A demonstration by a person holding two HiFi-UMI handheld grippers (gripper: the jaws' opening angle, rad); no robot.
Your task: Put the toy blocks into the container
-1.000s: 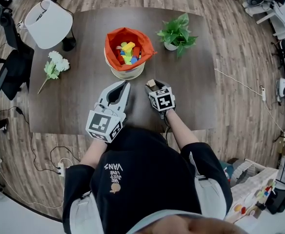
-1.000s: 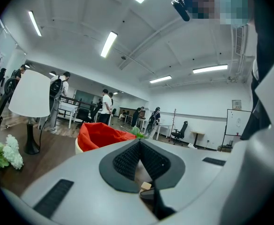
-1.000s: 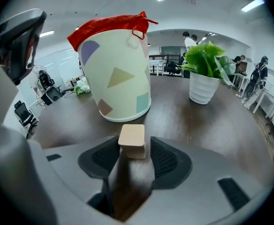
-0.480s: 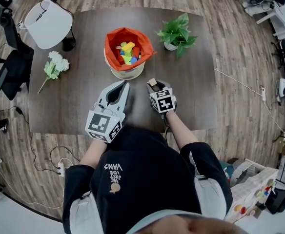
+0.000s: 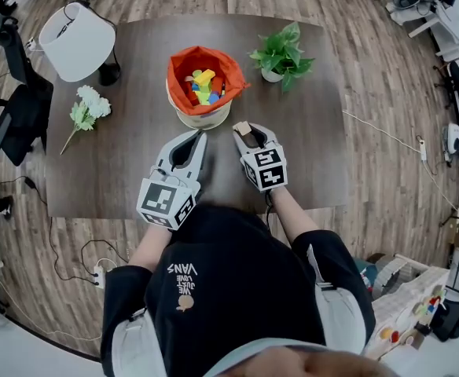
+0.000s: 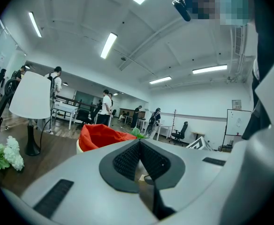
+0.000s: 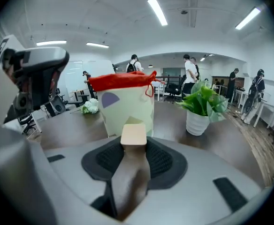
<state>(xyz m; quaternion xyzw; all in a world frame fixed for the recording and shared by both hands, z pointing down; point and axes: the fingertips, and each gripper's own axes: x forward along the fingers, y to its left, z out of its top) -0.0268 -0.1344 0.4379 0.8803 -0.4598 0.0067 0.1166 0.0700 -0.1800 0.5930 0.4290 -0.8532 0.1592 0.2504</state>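
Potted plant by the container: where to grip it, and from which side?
Grip the white pot across its round wall, coming in level from the person's side. The leaves spread above the rim, so a top-down approach would probably hit foliage.

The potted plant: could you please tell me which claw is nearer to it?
Right. The right claw sits below and left of the potted plant in the head view; the left claw lies farther left, beyond the right one.

We stand in an open office: past the left fingers (image 6: 127, 161), desks (image 6: 64, 110), a swivel chair (image 6: 179, 135), a whiteboard (image 6: 233, 122).
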